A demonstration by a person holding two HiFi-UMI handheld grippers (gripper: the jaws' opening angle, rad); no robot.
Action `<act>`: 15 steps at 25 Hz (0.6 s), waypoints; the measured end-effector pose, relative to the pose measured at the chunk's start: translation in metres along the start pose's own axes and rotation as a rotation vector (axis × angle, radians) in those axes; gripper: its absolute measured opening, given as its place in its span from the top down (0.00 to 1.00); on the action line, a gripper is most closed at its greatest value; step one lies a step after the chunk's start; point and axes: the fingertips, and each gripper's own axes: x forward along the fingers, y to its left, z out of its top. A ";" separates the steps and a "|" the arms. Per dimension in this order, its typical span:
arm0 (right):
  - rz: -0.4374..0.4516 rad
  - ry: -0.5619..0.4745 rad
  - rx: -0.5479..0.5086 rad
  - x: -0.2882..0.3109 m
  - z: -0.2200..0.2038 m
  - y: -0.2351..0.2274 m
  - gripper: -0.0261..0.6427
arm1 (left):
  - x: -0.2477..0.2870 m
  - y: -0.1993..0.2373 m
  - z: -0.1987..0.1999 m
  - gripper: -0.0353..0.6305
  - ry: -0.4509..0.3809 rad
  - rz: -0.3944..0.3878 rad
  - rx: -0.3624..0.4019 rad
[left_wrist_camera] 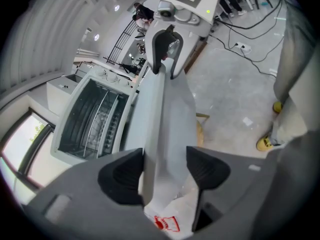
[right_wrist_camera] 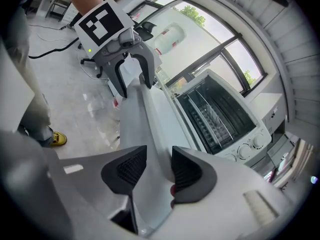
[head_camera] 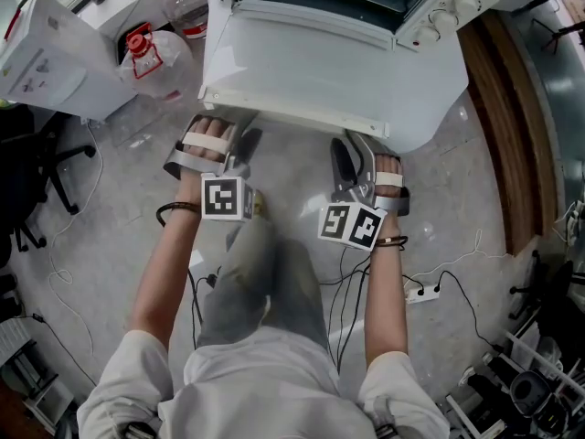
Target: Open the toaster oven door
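Toaster oven is standing with its door fully open. The door is lying flat and reaching out toward the person. The cavity is showing dark, with a wire rack inside and knobs on the control panel beside it.

Left gripper is sitting at the door's free front edge, toward the left end. In the left gripper view its jaws are standing wide apart and straddling that edge. The white panel is running between the pads, and they are not clamping it.

Right gripper is sitting at the same edge, toward the right end. Its jaws are also standing apart with the door edge passing between the ribbed pads, loose and not gripping.

Both grippers are pointing up under the door lip from the person's side. Each is showing in the other's view, further along the edge.

Two clear water jugs are sitting on the floor left of the oven. A power strip is lying near the person's right side.
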 end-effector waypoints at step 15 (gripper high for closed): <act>0.015 -0.009 0.020 0.004 -0.003 0.006 0.75 | 0.006 -0.010 -0.002 0.50 -0.007 -0.016 0.002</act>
